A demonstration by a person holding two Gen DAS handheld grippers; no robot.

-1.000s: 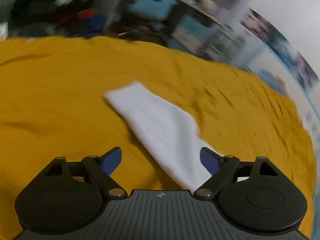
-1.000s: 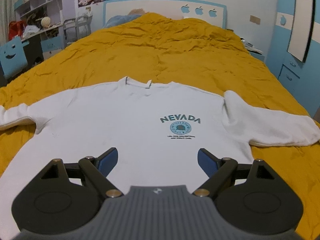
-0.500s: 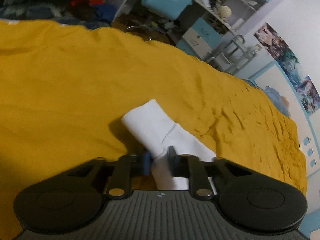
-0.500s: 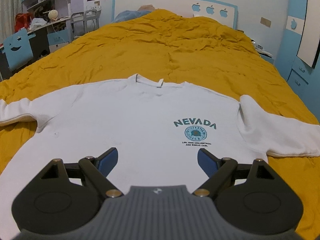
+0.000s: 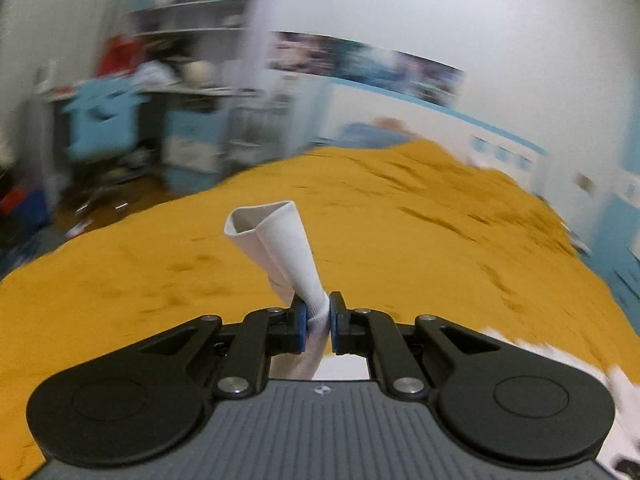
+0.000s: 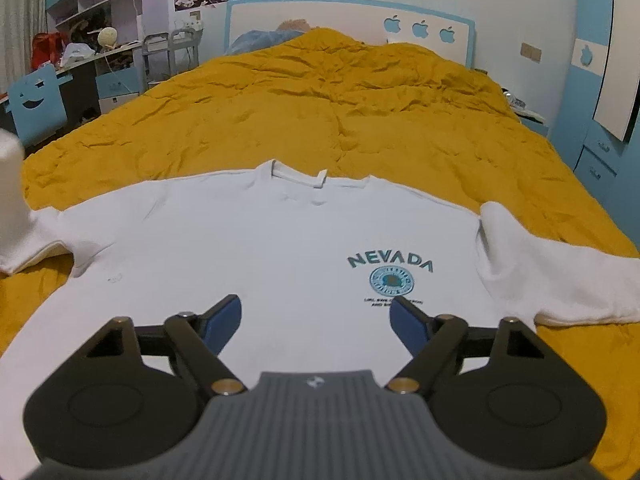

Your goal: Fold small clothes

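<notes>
Sweatshirt [image 6: 280, 248] lies flat, chest up, on the yellow bedspread [image 6: 360, 100], collar toward the far headboard. My left gripper [image 5: 318, 320] is clamped on its left sleeve [image 5: 280, 240], cuff standing up off the bed. My right gripper [image 6: 316, 320] hangs wide open over the near hem, holding nothing.
</notes>
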